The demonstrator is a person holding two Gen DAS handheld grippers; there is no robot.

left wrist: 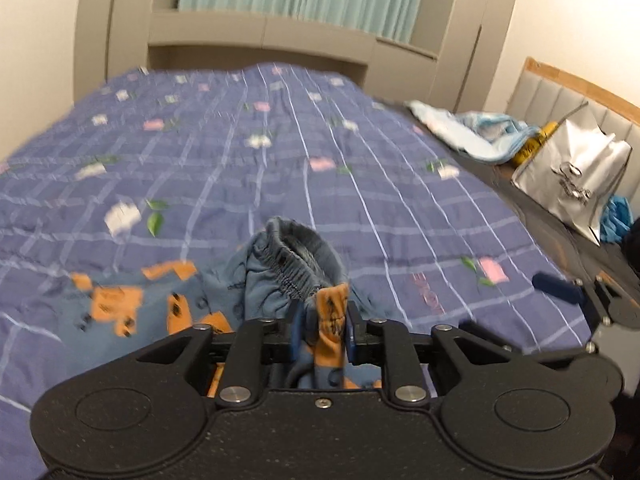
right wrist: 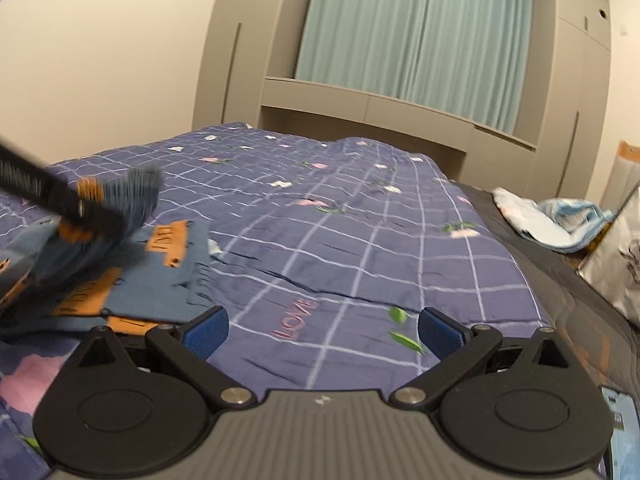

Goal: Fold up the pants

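Left hand-held gripper point(left wrist: 323, 322), lower centre, clenched on pants point(left wrist: 288, 268) waistband, lifted w/ rest on bed point(left wrist: 360, 184) at lower left; right hand-held gripper point(right wrist: 322, 334) released, jaws apart.

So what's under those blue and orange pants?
The pants lie on a purple checked bedspread, their waistband pinched up by the left gripper. Whatever lies beneath the spread is covered.

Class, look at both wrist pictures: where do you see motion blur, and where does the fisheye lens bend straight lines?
Left wrist view: the quilt pattern is smeared throughout, while the left gripper, shut on the pants, stays sharp. Right wrist view: the quilt is crisp; only the left gripper and pants at the left edge blur. Both views: the cabinet edges bow and the corners go dark.
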